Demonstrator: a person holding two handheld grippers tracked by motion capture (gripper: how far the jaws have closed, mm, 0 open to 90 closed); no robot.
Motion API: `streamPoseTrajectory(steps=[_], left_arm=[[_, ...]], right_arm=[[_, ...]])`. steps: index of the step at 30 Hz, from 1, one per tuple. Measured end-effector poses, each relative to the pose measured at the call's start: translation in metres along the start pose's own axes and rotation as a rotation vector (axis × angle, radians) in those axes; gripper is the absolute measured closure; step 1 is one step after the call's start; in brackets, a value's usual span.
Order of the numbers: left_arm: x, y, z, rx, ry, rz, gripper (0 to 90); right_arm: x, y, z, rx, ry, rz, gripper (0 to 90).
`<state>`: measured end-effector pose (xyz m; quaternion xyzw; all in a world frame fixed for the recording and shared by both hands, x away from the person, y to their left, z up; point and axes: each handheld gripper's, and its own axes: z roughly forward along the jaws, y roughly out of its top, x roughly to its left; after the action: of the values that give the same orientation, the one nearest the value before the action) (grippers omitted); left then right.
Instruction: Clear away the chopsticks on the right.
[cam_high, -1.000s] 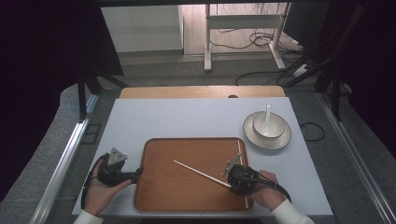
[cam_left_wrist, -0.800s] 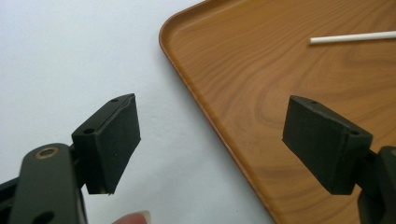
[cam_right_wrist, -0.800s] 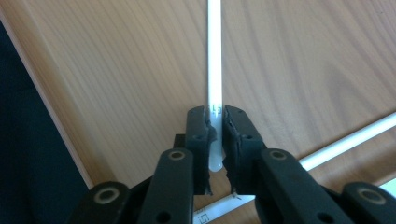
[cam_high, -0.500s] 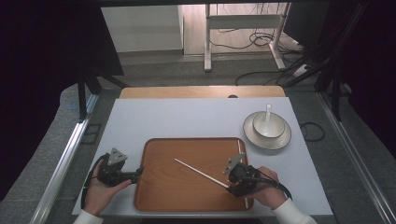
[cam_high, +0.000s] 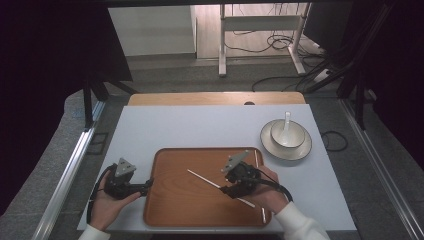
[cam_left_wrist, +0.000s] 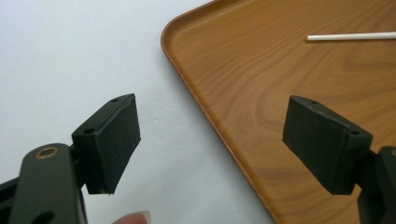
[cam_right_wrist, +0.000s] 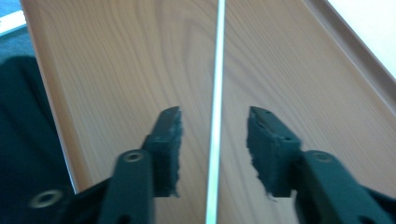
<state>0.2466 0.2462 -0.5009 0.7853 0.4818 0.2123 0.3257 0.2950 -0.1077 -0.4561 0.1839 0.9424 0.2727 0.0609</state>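
chopstick (cam_high: 220, 186) lies slantwise on the wooden tray (cam_high: 175, 210), its far tip toward the tray's middle and its near end running under the right gripper (cam_high: 231, 190) toward the tray's near right corner. in the right gripper view the white stick (cam_right_wrist: 216, 107) runs straight up between the two fingers (cam_right_wrist: 168, 140), which stand part open on either side of it with a gap to each pad; they have just been closing a little after springing apart, and the stick sits between them unpressed. a second thin white stick (cam_high: 260, 186) lies along the tray's right edge, just beside the right hand (cam_high: 267, 192).

the left gripper (cam_high: 145, 186) rests at the tray's left edge, near the bench's (cam_high: 200, 130) near left corner. its fingers (cam_left_wrist: 112, 140) are spread wide with nothing between them, one over the pale bench top and the other over the tray's rim (cam_left_wrist: 205, 100); the chopstick's tip (cam_left_wrist: 350, 36) shows farther off on the wood.

toward the bench's right edge, well apart from the tray, a bowl (cam_high: 280, 131) with a white spoon (cam_high: 286, 122) standing in it sits on a plate (cam_high: 272, 148).
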Motion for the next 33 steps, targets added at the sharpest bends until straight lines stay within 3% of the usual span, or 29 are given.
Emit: streamPoseTrajectory(steps=[4, 7, 14, 18, 23, 33], left_arm=[[0.002, -0.001, -0.001, -0.001, -0.001, -0.005, 18.8], [0.002, -0.001, -0.001, -0.002, 0.0, -0.009, 18.8], [0.002, -0.001, -0.001, -0.001, -0.001, -0.007, 18.8], [0.002, -0.001, -0.001, -0.001, -0.001, -0.007, 18.8], [0.003, -0.002, 0.0, -0.002, 0.004, -0.011, 18.8], [0.0, -0.001, 0.0, 0.003, 0.006, 0.005, 18.8]], right_arm=[[-0.004, 0.021, 0.02, 0.018, 0.033, -0.012, 81.6], [-0.005, 0.034, 0.037, 0.025, 0.067, -0.015, 88.8], [-0.002, 0.053, 0.071, 0.049, 0.077, -0.021, 89.6], [-0.001, 0.058, 0.088, 0.067, 0.048, -0.018, 89.6], [-0.005, 0.053, 0.094, 0.076, 0.022, 0.011, 89.6], [-0.017, 0.04, 0.083, 0.078, -0.039, 0.055, 89.7]])
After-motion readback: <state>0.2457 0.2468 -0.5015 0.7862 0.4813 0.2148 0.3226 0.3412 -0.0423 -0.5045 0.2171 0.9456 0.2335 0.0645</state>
